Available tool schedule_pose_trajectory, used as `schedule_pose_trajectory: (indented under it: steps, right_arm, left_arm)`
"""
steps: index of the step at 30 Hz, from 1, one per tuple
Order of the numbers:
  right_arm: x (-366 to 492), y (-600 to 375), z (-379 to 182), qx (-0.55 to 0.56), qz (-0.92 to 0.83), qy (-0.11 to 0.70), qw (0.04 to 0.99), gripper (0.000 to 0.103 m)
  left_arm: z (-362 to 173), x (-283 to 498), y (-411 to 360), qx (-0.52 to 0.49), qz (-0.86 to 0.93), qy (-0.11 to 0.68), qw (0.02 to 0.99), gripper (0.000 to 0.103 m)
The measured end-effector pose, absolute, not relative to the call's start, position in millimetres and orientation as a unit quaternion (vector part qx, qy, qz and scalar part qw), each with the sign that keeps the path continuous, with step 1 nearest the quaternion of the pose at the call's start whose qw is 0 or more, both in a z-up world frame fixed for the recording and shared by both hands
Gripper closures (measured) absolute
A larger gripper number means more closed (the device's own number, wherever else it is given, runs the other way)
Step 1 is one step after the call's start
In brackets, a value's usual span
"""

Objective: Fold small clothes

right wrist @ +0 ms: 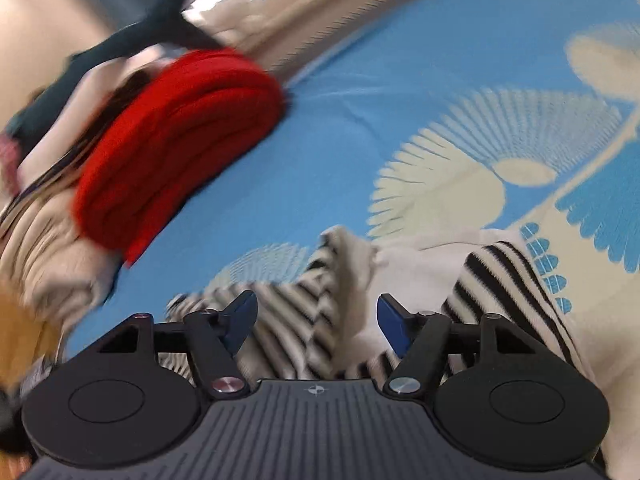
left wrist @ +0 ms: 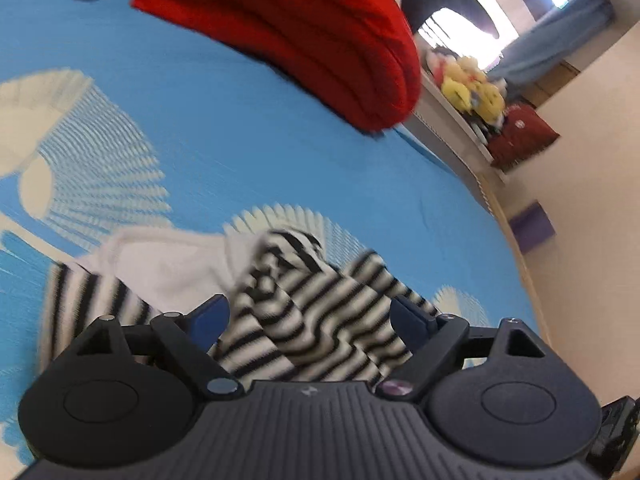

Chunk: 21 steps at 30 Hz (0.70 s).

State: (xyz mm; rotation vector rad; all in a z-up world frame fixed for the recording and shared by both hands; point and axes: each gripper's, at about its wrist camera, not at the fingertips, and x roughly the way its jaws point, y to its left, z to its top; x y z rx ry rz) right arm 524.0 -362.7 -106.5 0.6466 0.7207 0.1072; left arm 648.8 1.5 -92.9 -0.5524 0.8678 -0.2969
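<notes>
A small black-and-white striped garment [left wrist: 304, 316] with a plain white part [left wrist: 168, 264] lies crumpled on the blue patterned bedspread [left wrist: 248, 152]. My left gripper [left wrist: 310, 316] is open, its blue fingertips on either side of a striped fold, not closed on it. The same garment shows in the right wrist view [right wrist: 316, 316], with a striped sleeve [right wrist: 508, 280] to the right. My right gripper [right wrist: 316, 316] is open, just over the crumpled striped and white cloth. Both views are blurred by motion.
A folded red blanket [left wrist: 320, 40] lies at the far side of the bed, also in the right wrist view [right wrist: 180, 136]. A dark shark plush [right wrist: 132, 40] and beige bedding [right wrist: 44, 240] lie beyond it. Plush toys [left wrist: 472, 84] and a red bag [left wrist: 520, 132] sit on a bench past the bed edge.
</notes>
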Motion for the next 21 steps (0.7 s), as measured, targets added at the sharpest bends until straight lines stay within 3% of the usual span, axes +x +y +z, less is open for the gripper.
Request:
schedule_pose_trajectory:
  steps: [3, 4, 5, 7, 8, 15, 19, 21]
  right_arm:
    - [519, -335, -100, 0.284, 0.116, 0.349, 0.885, 0.036]
    - [521, -322, -99, 0.27, 0.126, 0.349, 0.889, 0.036]
    - [523, -308, -100, 0.248, 0.126, 0.35, 0.895, 0.038]
    - [527, -284, -107, 0.2, 0.123, 0.367, 0.9, 0.085]
    - [527, -275, -110, 0.184, 0.121, 0.376, 0.9, 0.1]
    - [462, -280, -22, 0.177, 0.139, 0.272, 0.936, 0.1]
    - [418, -271, -7, 0.132, 0.178, 0.277, 0.935, 0.1]
    - [412, -262, -36, 0.116, 0.18, 0.329, 0.92, 0.1]
  left_arm:
    - [-107, 657, -10, -0.252, -0.13, 0.442, 0.851, 0.013]
    - [-113, 659, -14, -0.25, -0.127, 0.454, 0.846, 0.017]
    - [-116, 661, -19, -0.24, -0.134, 0.461, 0.844, 0.052]
    - [-113, 658, -30, -0.207, -0.159, 0.469, 0.844, 0.099]
    - [-107, 653, -31, -0.21, -0.16, 0.46, 0.848, 0.1]
    - [-54, 606, -11, -0.227, -0.204, 0.425, 0.852, 0.1]
    - [-84, 587, -4, -0.185, -0.164, 0.457, 0.854, 0.094]
    - [-111, 586, -1, -0.161, -0.132, 0.488, 0.848, 0.073]
